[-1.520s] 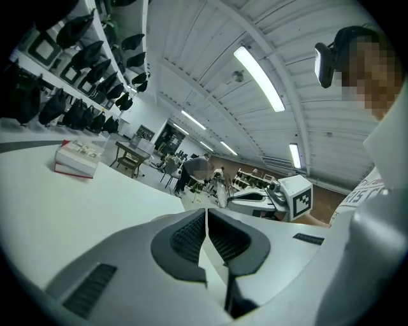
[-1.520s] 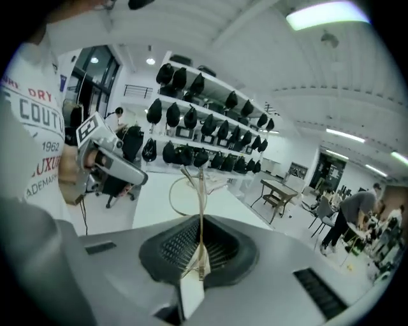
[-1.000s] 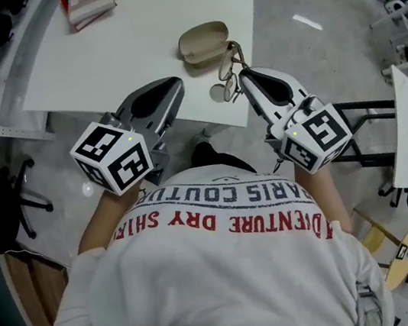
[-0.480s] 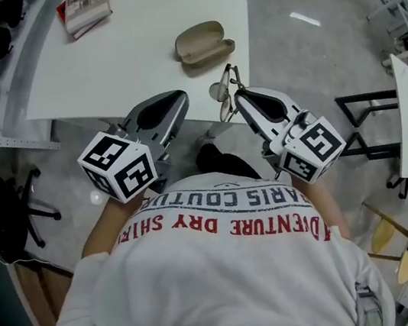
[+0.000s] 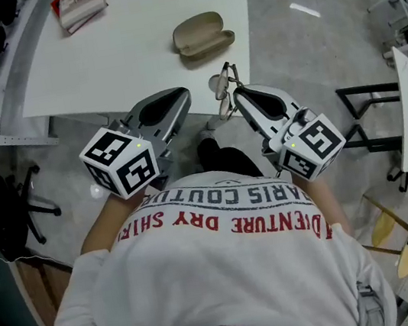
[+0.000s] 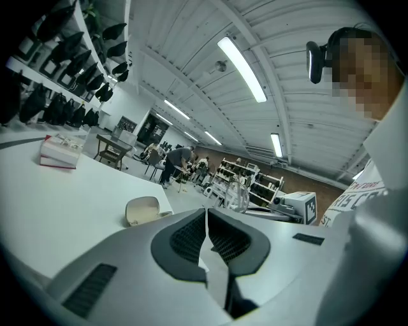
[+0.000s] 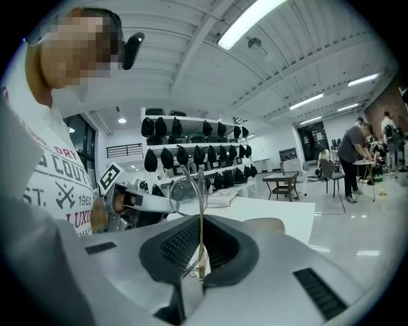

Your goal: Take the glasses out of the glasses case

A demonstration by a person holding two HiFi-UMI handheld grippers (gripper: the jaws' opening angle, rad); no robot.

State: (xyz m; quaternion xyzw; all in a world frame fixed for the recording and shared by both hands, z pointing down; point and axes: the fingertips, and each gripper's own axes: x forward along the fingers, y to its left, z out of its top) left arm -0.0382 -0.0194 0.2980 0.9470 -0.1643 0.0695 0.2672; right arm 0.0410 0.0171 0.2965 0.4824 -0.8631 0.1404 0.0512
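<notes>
The beige oval glasses case (image 5: 202,35) lies on the white surface (image 5: 109,58) towards its far right; its inside cannot be seen. The thin wire-framed glasses (image 5: 223,85) are out of it, held up over the surface's near right corner, well apart from the case. A red-edged book (image 5: 77,5) sits at the far left. The right gripper (image 5: 237,95) is clamped on one temple of the glasses, with the lenses standing above its tips. The left gripper (image 5: 180,94), just beside it, is closed and empty.
</notes>
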